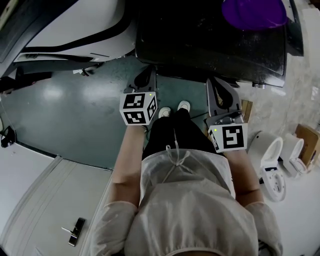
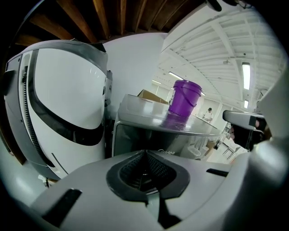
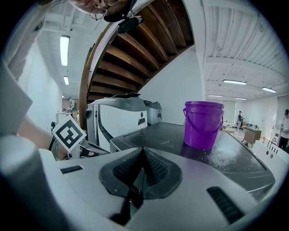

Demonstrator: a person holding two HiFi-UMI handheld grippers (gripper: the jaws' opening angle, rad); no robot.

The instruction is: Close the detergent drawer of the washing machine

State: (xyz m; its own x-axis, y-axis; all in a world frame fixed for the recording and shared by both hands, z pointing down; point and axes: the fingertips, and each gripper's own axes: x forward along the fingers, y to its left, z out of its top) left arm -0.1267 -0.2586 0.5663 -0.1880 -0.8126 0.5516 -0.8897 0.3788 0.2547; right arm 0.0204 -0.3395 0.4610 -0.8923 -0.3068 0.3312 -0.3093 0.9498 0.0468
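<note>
The washing machine (image 1: 210, 40) is a dark box at the top of the head view, with a purple bucket (image 1: 254, 12) on its lid. Its front panel (image 2: 149, 140) faces the left gripper view; I cannot make out a detergent drawer on it. My left gripper (image 1: 148, 72) is held low in front of the machine's left corner, its jaws pressed together on nothing. My right gripper (image 1: 216, 84) hangs just short of the machine's front edge, likewise shut and empty. The right gripper view looks across the lid (image 3: 216, 158) at the bucket (image 3: 203, 124).
A large white appliance with a black stripe (image 1: 65, 30) stands left of the washing machine. White toilet-like fixtures (image 1: 274, 160) and a cardboard box (image 1: 307, 140) sit at the right. A pale panel with a handle (image 1: 45, 205) lies bottom left. My feet (image 1: 172, 109) stand on green floor.
</note>
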